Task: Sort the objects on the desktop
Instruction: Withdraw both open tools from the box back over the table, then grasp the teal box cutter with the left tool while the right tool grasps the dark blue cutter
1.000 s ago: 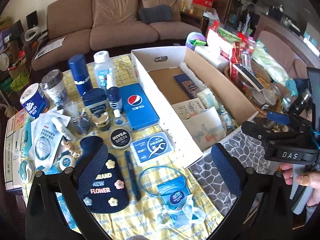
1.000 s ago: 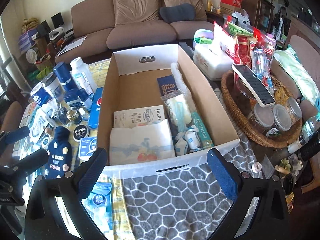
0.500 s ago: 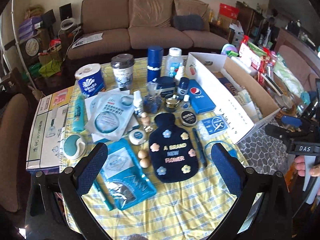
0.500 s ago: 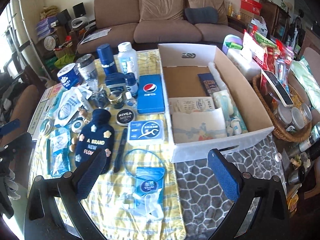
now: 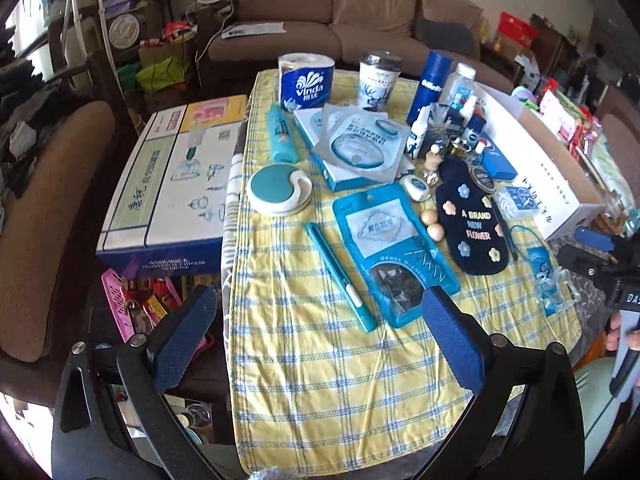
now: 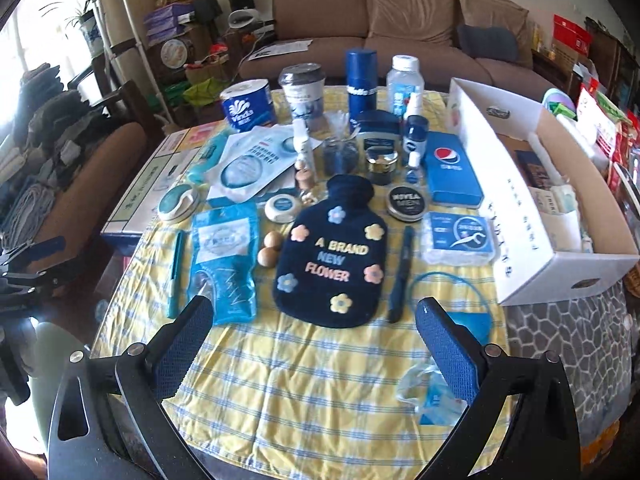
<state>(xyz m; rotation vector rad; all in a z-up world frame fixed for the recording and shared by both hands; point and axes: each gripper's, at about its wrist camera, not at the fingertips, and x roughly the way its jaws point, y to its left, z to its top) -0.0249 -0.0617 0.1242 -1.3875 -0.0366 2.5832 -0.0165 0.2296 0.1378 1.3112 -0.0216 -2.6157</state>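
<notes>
A: Where are the desktop objects?
B: Spread over the yellow checked tablecloth (image 6: 320, 380). In the middle lies a navy hot-water-bottle cover (image 6: 332, 256) with flowers and the words "A BRAND NEW FLOWER". Just to its right a dark pen (image 6: 401, 276) lies lengthwise, and above that a round Nivea Men tin (image 6: 407, 202).
A: And on its left?
B: Two wooden balls (image 6: 269, 249) touching each other, then a blue plastic pouch (image 6: 225, 264), then a teal pen (image 6: 176, 267) near the cloth's edge. A face-mask sachet (image 6: 250, 164) sits on a flat box behind them.
A: The back row?
B: A Vinda toilet roll (image 6: 248, 104), a lidded paper cup (image 6: 303, 94), a blue Gillette can (image 6: 361, 80) and a clear bottle (image 6: 405, 82), all upright. A blue Pepsi box (image 6: 451, 174) and a floss-pick box (image 6: 460, 238) lie toward the right.
A: The sorting box?
B: A white cardboard box (image 6: 560, 268) stands just right of the cloth, open at the top, with papers and packets inside.
A: Grippers?
B: The right gripper (image 6: 314, 344) hovers over the near edge of the cloth, fingers spread wide, holding nothing. The left gripper (image 5: 318, 336) is likewise released and empty, over the cloth's left corner, beside a large printed carton (image 5: 172, 184)
</notes>
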